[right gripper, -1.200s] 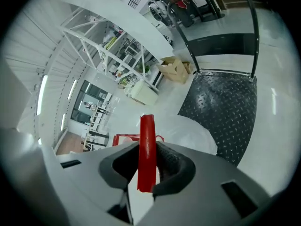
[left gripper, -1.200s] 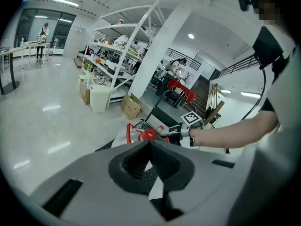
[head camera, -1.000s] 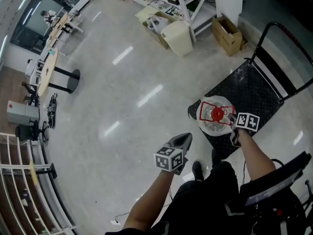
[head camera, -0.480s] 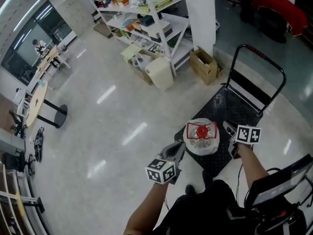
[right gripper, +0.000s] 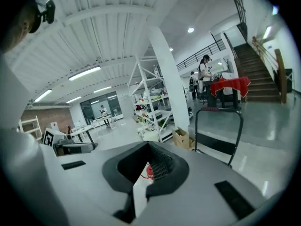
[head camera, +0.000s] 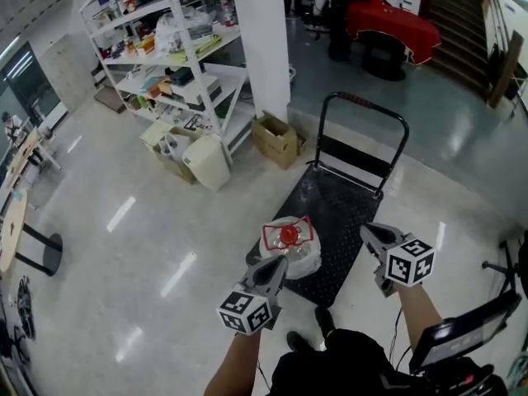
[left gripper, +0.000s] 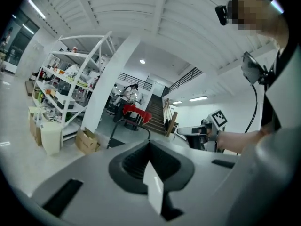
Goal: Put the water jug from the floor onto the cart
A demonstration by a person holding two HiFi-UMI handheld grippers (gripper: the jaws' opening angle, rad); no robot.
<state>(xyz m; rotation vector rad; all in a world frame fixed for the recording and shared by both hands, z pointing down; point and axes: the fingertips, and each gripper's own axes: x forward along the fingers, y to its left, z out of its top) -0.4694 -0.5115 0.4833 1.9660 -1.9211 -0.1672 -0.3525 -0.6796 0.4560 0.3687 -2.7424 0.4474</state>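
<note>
The water jug (head camera: 289,247), clear with a red cap and red handle, stands upright on the near left corner of the black cart deck (head camera: 346,209). My left gripper (head camera: 280,264) hovers just in front of the jug, jaws shut and empty. My right gripper (head camera: 365,231) is raised to the jug's right, well apart from it. Its jaws have just been closing, with nothing between them, and now stand shut. In the right gripper view the red cap (right gripper: 148,170) peeks out past the jaws, and the cart's handle bar (right gripper: 218,109) stands beyond.
The cart's push handle (head camera: 367,106) rises at its far end. A white pillar (head camera: 260,40), a white shelving rack (head camera: 173,56), a cardboard box (head camera: 276,139) and a white bin (head camera: 206,162) stand to the far left. A red-draped table (head camera: 392,19) and stairs (head camera: 458,23) lie behind.
The right gripper has drawn back from the jug's side and risen. The left gripper has risen too. The head view has tipped up, showing the whole cart and more of the room.
</note>
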